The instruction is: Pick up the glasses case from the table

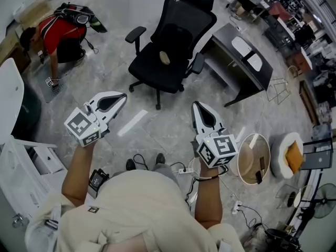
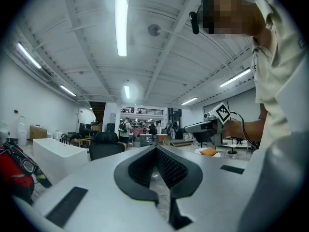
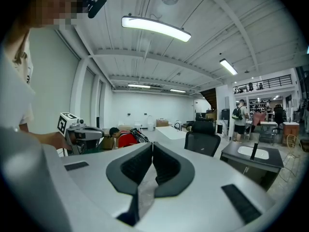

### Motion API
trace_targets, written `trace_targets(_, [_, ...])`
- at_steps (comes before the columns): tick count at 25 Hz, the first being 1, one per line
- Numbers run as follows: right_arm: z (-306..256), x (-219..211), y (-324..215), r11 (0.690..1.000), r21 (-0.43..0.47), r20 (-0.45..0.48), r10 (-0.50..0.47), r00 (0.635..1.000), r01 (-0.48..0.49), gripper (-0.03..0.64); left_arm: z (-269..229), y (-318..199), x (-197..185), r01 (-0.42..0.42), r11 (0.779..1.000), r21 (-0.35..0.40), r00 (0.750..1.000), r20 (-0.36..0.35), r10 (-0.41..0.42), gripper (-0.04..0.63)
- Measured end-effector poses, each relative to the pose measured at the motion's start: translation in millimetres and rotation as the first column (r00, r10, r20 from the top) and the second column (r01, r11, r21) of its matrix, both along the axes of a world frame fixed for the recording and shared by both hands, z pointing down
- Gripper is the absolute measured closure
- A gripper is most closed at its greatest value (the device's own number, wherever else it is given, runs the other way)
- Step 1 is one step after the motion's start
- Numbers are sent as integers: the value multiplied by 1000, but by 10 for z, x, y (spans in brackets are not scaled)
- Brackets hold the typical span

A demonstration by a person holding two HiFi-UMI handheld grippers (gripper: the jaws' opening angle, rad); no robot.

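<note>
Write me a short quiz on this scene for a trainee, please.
1. True or false: the left gripper is holding something.
2. Which stands ahead of both grippers? A) a black office chair B) a ladder C) a fridge
3. How do the jaws of the right gripper stand?

Key: 1 false; 2 A; 3 shut together, with nothing between them.

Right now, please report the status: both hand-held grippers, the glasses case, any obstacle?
Left hand-held gripper shut, empty. Right hand-held gripper shut, empty. Glasses case not identified in any view. Office chair stands ahead.
</note>
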State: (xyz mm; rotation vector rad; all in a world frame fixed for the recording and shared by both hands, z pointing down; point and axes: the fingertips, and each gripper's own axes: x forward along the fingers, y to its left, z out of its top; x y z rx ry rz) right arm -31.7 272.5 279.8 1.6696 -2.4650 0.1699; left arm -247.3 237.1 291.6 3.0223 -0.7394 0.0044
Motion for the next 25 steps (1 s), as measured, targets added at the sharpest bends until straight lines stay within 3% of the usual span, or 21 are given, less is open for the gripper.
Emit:
trace_targets(10, [62, 31, -100, 1000, -19, -12, -1, 1000, 1, 592, 42, -26, -9, 11, 1000, -12, 1000, -14, -11, 581])
trace_targets(25, [109, 686, -1258, 989, -36, 36, -139, 990, 140, 592, -25, -780, 580, 162, 986, -26, 987, 21, -161, 581])
